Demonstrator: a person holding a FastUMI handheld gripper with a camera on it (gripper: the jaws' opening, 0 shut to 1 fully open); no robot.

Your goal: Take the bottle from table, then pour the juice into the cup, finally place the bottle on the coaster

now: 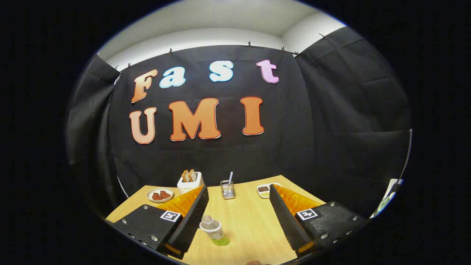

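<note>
Hand-held gripper (238,217) released, fingers spread wide over wooden bench (254,224), touching nothing. Bottle (214,230) upright on bench between fingers, close beside left finger (191,217), apart from right one; clear body, green juice low at bottom (mostly empty). Beyond bottle: wire basket (228,190) holding white-handled utensil. Left of basket: white toaster (190,182) with two bread slices, then plate (160,195) with reddish-brown pieces. Right of basket: small dish (264,190), dark grains inside.
</note>
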